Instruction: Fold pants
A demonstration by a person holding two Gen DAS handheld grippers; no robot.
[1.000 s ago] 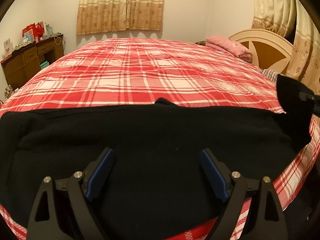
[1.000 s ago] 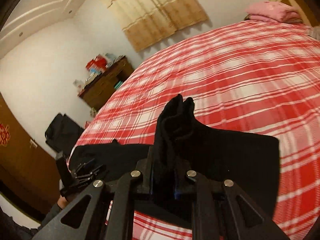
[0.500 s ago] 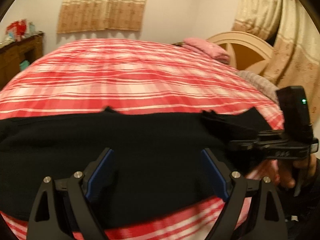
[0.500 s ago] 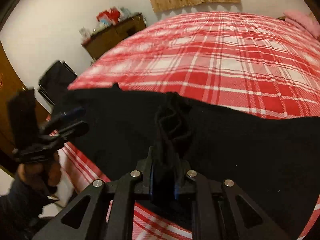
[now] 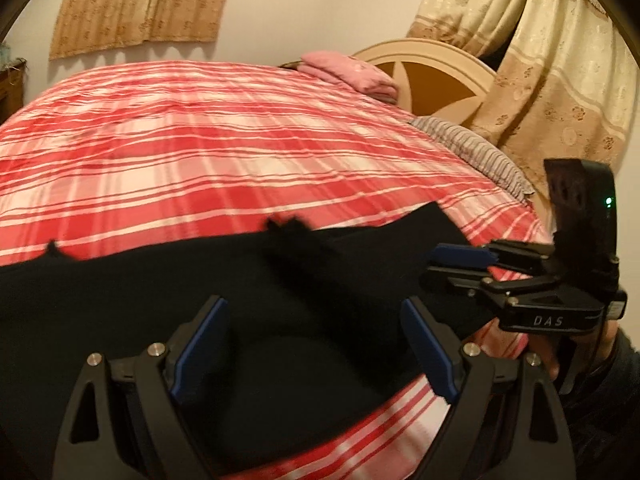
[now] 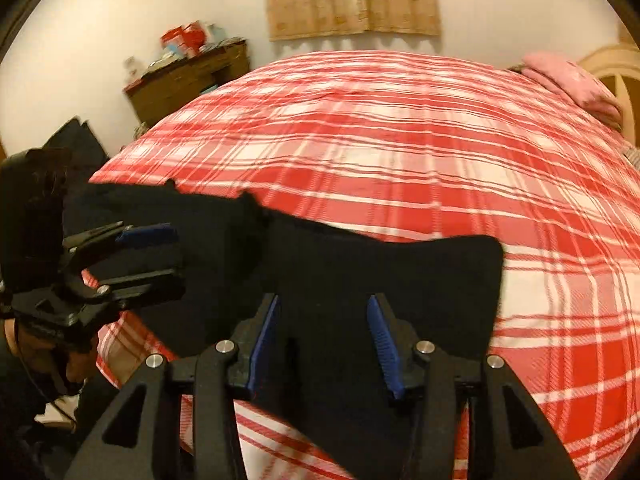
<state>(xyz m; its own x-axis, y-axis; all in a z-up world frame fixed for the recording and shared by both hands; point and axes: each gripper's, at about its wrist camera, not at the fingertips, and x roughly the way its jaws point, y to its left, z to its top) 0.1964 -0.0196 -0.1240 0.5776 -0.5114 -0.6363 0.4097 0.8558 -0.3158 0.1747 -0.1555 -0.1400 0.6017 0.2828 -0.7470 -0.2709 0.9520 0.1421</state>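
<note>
Right gripper [image 6: 324, 344] has just been opened, so the bunched black pants [image 6: 360, 280] pinched half a second ago are let go and now lie flat right under and ahead of its parted fingers on the plaid bed [image 6: 400, 140]. That fold looks laid down. Left gripper [image 5: 316, 348] is held wide open too, empty, hovering low over the pants, level, with the other tool seen just to its right.

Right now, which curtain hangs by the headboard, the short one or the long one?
The long draped curtain, reaching down past the cream headboard. The short curtain is a valance-length panel on the far wall, ending above the bed.
</note>
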